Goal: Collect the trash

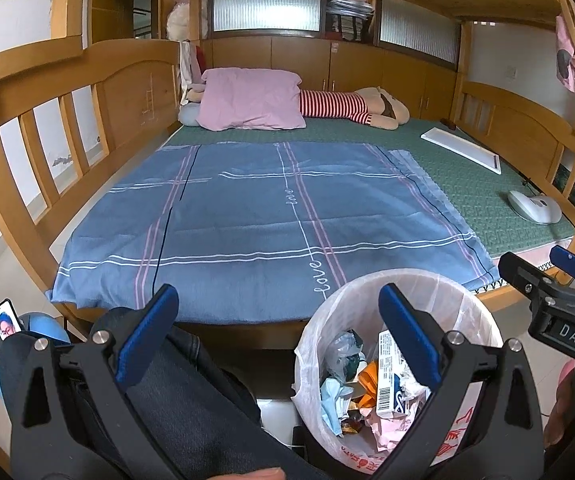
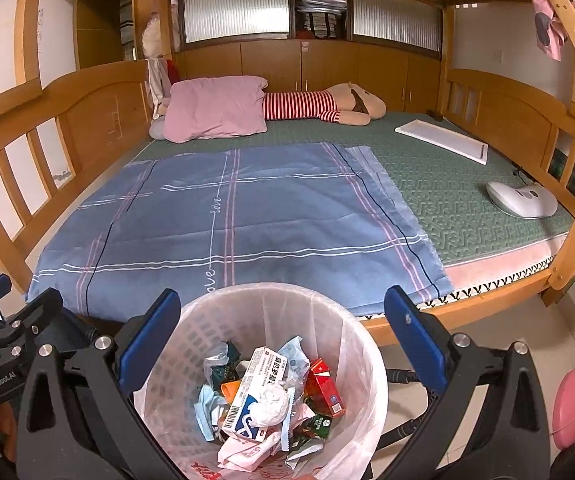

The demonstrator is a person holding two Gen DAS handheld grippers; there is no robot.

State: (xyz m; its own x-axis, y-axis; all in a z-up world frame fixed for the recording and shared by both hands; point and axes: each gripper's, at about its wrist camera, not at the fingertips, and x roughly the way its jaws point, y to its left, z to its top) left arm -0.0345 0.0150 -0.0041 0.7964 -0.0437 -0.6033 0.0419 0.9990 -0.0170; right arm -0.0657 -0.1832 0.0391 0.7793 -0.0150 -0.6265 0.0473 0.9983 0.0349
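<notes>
Both wrist views bedward, sharing bin (image 1: 483,320)

The blue bedsheet (image 1: 247,216) carried the word "love" in white script, once near its front edge and once smaller further up the same white line. A black gripper (image 1: 559,292) seen at the right of the left wrist view bore a small plate reading "DAS". In the right wrist view, the other gripper (image 2: 3,336) at the left edge was marked "GenRobot.AI". In the bin, a white and blue box (image 2: 253,392) showed a barcode and Chinese print too small to read.
</notes>
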